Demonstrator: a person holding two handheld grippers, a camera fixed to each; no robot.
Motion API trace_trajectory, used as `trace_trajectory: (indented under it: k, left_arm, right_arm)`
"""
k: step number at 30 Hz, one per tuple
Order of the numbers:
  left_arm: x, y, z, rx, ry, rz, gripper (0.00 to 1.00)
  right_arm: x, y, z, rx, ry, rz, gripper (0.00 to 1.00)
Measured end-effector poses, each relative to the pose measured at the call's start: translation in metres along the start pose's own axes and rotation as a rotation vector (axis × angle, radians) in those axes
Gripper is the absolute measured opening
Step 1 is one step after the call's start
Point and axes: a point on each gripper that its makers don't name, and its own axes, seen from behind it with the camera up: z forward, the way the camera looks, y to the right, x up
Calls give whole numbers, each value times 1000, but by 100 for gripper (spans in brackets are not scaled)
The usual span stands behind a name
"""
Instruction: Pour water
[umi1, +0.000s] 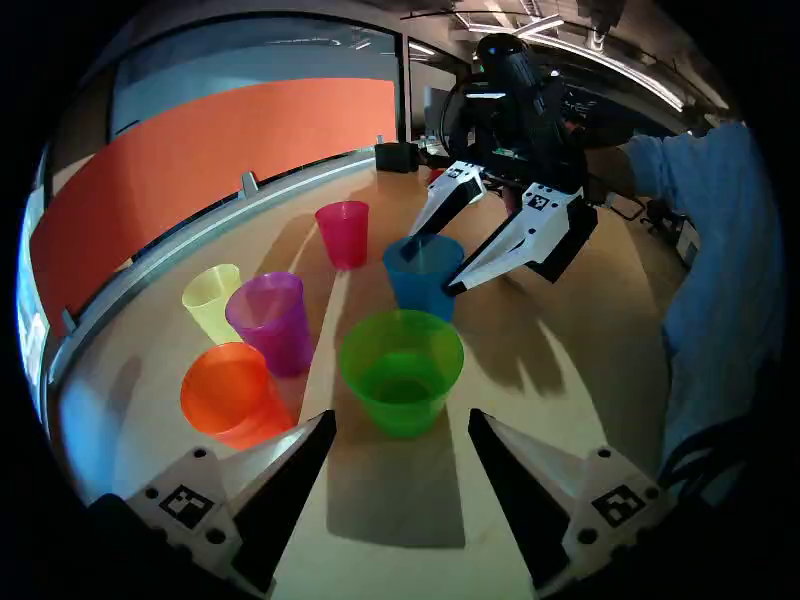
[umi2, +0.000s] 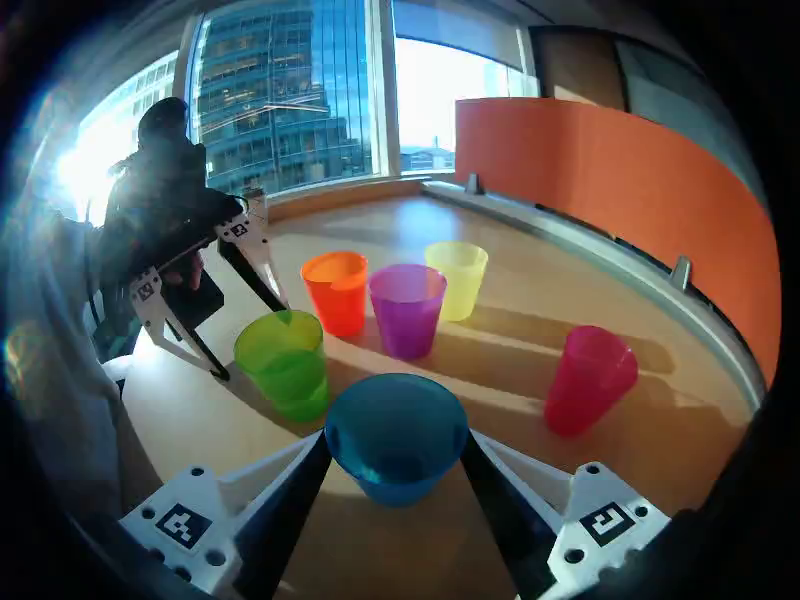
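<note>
A blue cup (umi2: 397, 440) stands upright on the wooden table (umi2: 560, 290) between the fingers of my right gripper (umi2: 397, 438). The jaws are spread wide, one finger on each side of the cup close to its wall, so the gripper is open. In the left gripper view the same right gripper (umi1: 432, 262) flanks the blue cup (umi1: 423, 275). My left gripper (umi1: 400, 420) is open, and a green cup (umi1: 402, 370) stands just ahead of its tips. Whether either cup holds water I cannot tell.
Orange (umi1: 228, 392), purple (umi1: 270, 320), yellow (umi1: 211, 300) and pink (umi1: 343, 233) cups stand left of and behind the green one. A metal rail (umi1: 200, 235) and an orange wall panel (umi1: 200, 150) bound the table's far side. A person's sleeve (umi1: 720, 280) is at the right.
</note>
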Motion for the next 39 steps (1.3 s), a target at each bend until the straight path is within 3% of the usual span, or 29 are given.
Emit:
trace_trajectory:
  k: [11,20,32,39]
  left_arm:
    - [0,3,1,-5,-2,-4,98]
    - [-1,3,-5,4,5,-16,99]
    - [-4,-4,-28,67,24,-49,99]
    - [-8,-15,-42,125,36,-84,98]
  right_arm:
    - [-4,0,-3,-12,-2,5,93]
    - [-3,-2,-7,-21,0,11,100]
    - [-14,-3,-25,-68,-7,6,100]
    - [-24,-2,-43,-107,3,26,100]
